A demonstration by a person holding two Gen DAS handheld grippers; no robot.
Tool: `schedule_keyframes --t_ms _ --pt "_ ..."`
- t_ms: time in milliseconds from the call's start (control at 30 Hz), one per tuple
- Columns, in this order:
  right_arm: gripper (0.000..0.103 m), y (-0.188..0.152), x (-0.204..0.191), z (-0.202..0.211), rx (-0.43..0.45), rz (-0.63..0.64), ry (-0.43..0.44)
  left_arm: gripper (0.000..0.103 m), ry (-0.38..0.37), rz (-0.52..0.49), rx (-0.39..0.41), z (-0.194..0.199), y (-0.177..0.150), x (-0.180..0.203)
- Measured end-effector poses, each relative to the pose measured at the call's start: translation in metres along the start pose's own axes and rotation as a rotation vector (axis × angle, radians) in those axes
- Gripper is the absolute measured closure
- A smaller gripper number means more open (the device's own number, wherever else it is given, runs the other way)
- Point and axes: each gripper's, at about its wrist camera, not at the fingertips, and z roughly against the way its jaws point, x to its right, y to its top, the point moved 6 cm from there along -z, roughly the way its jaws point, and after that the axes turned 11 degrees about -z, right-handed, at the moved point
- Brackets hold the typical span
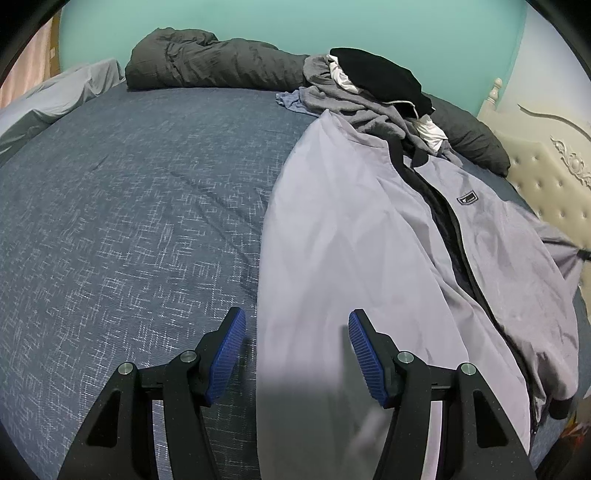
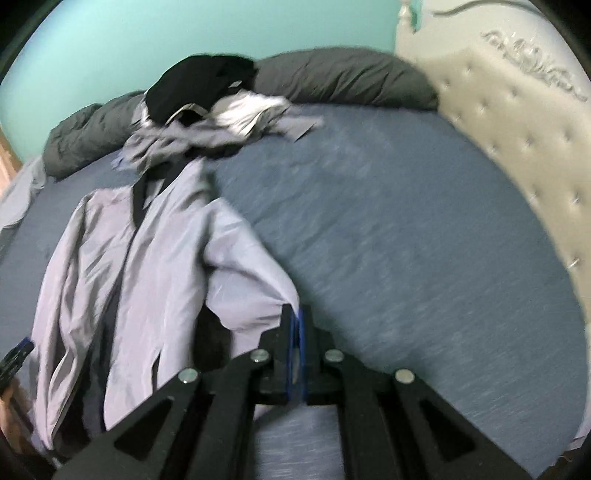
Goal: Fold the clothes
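Left wrist view: the left gripper (image 1: pixel 296 328) is held with jaws apart above the pale lilac zip-front jacket (image 1: pixel 354 236), spread on the blue woven bedsheet (image 1: pixel 129 206). The right gripper (image 2: pixel 294 325) is clamped on the jacket's sleeve.

I am looking at a bed whose blue sheet (image 1: pixel 129 206) is lying flat, with faint creases. A dark grey duvet (image 1: pixel 207 62) is lying bunched along the far edge, against a teal wall (image 1: pixel 280 22). At far right a cream tufted headboard (image 2: pixel 517 155) is standing, carved at its top. A pale blue pillow (image 1: pixel 59 92) is sitting at far left.
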Motion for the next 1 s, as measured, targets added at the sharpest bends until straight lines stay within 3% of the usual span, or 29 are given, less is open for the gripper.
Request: schedule_keyframes --t_ms 133,367,467,533,733,867,1000 --pt "0.101 0.041 0.023 0.011 0.047 0.065 -0.086 0.041 0.004 -0.003 -0.002 -0.001 0.0 0.0" --pt "0.101 0.105 0.015 -0.01 0.08 0.192 -0.29 0.041 0.02 0.0 -0.008 -0.002 0.0 -0.007" --pt "0.101 0.114 0.018 -0.042 0.023 0.212 -0.423 0.041 0.023 0.003 -0.01 -0.002 0.0 -0.011" --pt "0.098 0.111 0.022 -0.052 0.031 0.201 -0.48 0.041 0.013 0.011 -0.011 -0.001 0.001 -0.012" --pt "0.086 0.066 0.002 -0.037 0.118 0.118 -0.333 0.041 -0.006 0.012 0.014 0.012 0.01 -0.007" --pt "0.07 0.021 -0.031 -0.022 0.119 0.044 -0.114 0.041 -0.039 -0.025 0.023 0.023 0.014 0.016" --pt "0.07 -0.026 -0.074 -0.02 0.093 0.065 0.028 0.041 -0.086 -0.058 -0.004 0.028 0.011 0.045"
